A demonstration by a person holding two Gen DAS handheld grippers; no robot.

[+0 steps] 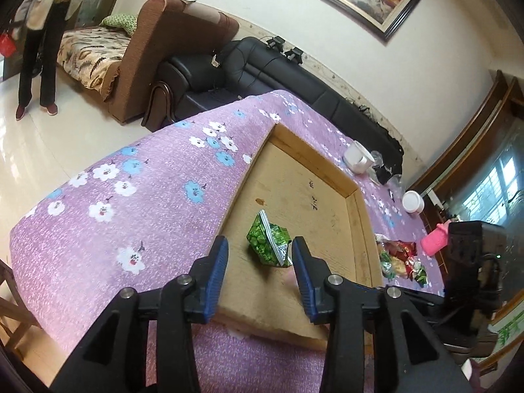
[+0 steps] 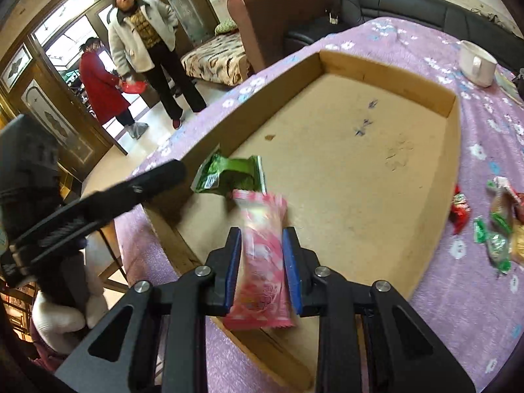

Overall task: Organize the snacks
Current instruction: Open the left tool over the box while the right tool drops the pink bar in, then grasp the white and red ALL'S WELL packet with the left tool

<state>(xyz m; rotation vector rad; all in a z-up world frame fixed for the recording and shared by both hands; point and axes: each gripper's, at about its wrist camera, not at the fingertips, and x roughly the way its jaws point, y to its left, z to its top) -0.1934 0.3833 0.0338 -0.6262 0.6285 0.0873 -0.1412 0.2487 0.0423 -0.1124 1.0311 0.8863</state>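
the right gripper [image 2: 262, 239] clamps a pink snack packet [image 2: 262, 245] above the wooden tray's [image 2: 455, 131] near edge. the left gripper [image 1: 259, 249] hangs spread and empty before a green snack bag [image 1: 268, 242] lying inside it. loose snacks [image 2: 497, 226] sit on the purple cloth [image 1: 131, 196] beside the tray.

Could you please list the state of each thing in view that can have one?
Left claw: open, empty.
Right claw: shut on pink snack packet.
Green snack packet: lying in wooden tray.
Loose snacks: outside tray, on cloth.
White mug: upright.
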